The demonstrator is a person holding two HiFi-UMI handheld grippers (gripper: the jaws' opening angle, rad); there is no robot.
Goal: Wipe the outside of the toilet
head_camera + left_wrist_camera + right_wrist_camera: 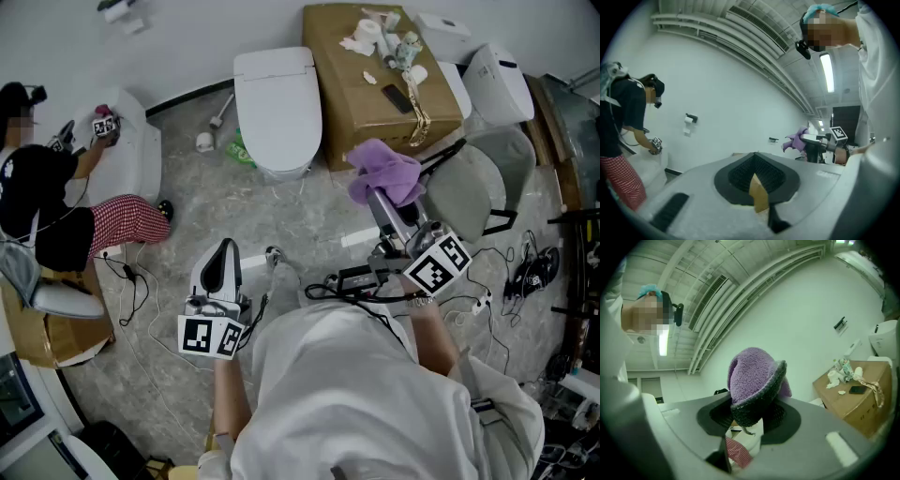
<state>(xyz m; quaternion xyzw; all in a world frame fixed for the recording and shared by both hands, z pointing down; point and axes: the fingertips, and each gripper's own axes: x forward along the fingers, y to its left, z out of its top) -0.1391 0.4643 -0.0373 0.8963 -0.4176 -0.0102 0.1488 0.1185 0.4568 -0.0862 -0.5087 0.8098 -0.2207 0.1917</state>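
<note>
The right gripper (751,414) is clamped on a purple cloth (755,376) that bunches up above its jaws. The left gripper (757,185) hangs beside it, jaws pressed together on nothing. Both are well short of the toilet (277,108), which stands lid down at the floor's far edge, a cardboard box (356,112) just beside it. At the floor's left edge another person (47,206) crouches at a second toilet (131,155).

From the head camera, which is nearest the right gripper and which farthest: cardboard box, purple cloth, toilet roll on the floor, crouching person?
1. Purple cloth, held by the right gripper.
2. Cardboard box, just beyond it.
3. Toilet roll, on the floor left of the toilet.
4. Crouching person, far left.
</note>
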